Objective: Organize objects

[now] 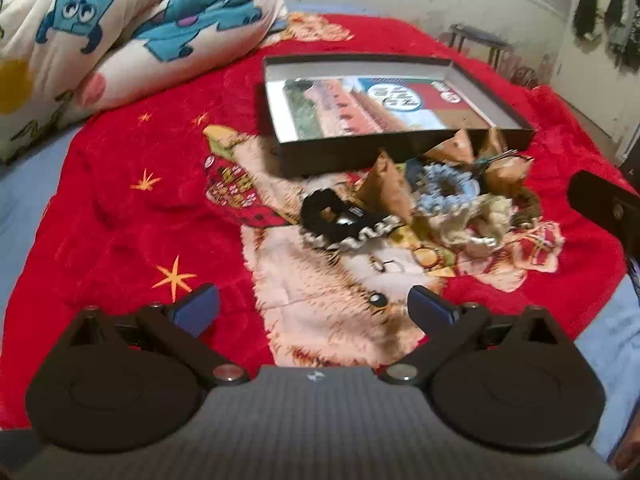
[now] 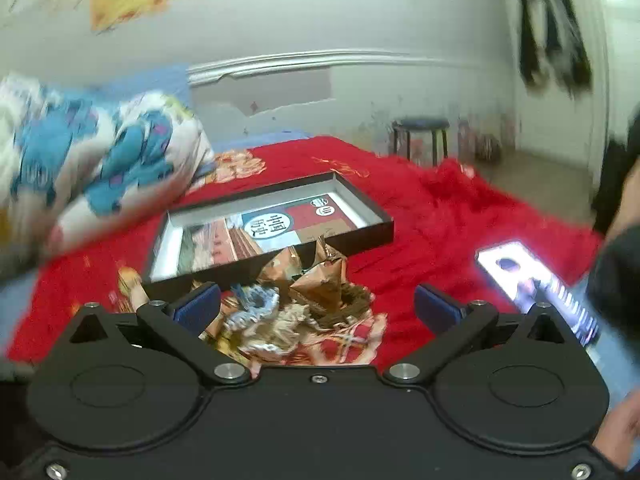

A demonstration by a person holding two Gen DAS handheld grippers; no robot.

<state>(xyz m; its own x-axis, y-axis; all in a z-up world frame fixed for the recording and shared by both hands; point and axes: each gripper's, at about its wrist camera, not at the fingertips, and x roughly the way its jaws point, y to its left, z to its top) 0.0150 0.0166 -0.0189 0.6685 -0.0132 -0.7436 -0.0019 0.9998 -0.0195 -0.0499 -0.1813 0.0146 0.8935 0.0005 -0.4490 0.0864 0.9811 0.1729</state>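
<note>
Left wrist: both tools (image 1: 314, 310) (image 2: 318, 306) agape, empty; shallow rectangular box (image 1: 404, 150), ruffled scrunchies (image 1: 446, 186), seemingly foil-wrapped pyramids (image 1: 386, 184) on plush red blanket (image 1: 132, 216).

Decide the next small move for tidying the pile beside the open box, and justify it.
Probably ease the left gripper, open and empty, forward onto the black scrunchie: it is the nearest piece of the pile, and the box behind holds only a printed card.
</note>
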